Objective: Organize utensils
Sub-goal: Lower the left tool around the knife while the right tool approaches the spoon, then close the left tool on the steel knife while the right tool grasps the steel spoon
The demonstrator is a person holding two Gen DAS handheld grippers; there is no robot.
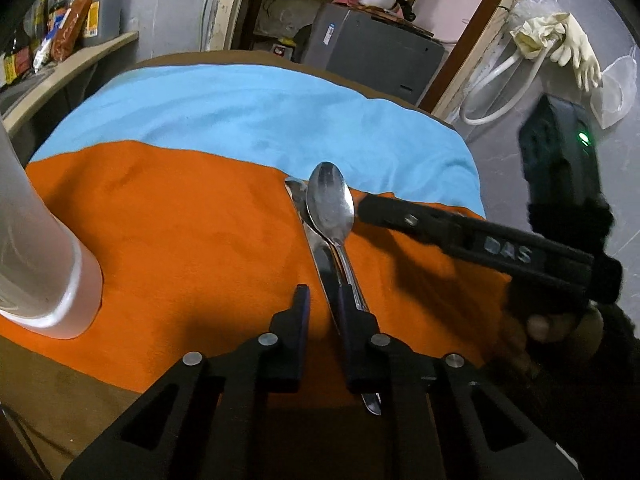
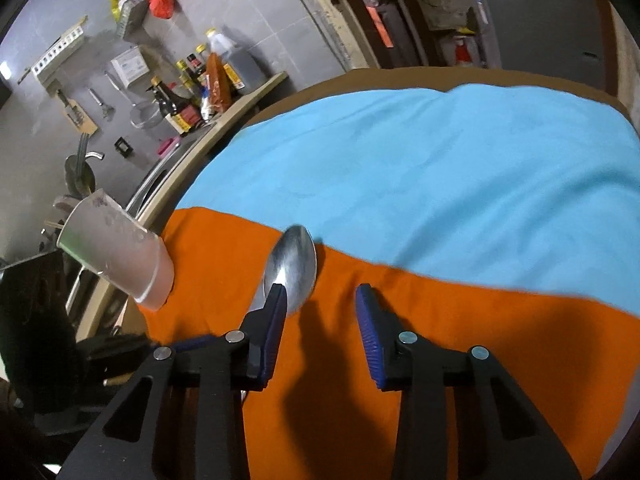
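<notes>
A steel spoon [image 1: 331, 204] lies on the orange cloth [image 1: 180, 232], over a second flat steel utensil [image 1: 316, 248]. My left gripper [image 1: 323, 300] is open, its jaws astride the two handles. The spoon's handle passes under the right finger [image 1: 352, 320]. My right gripper [image 2: 320, 300] is open and empty just right of the spoon bowl [image 2: 294, 264]; it also shows in the left wrist view [image 1: 362, 206] with its tip beside the bowl. A white holder cup [image 1: 36, 248] stands at the left; in the right wrist view [image 2: 120, 256] it holds several utensils.
A blue cloth [image 1: 256, 112] covers the far half of the brown table [image 1: 48, 400]. A counter with bottles [image 2: 192, 92] and a sink runs along the left. A grey cabinet [image 1: 372, 48] stands behind the table.
</notes>
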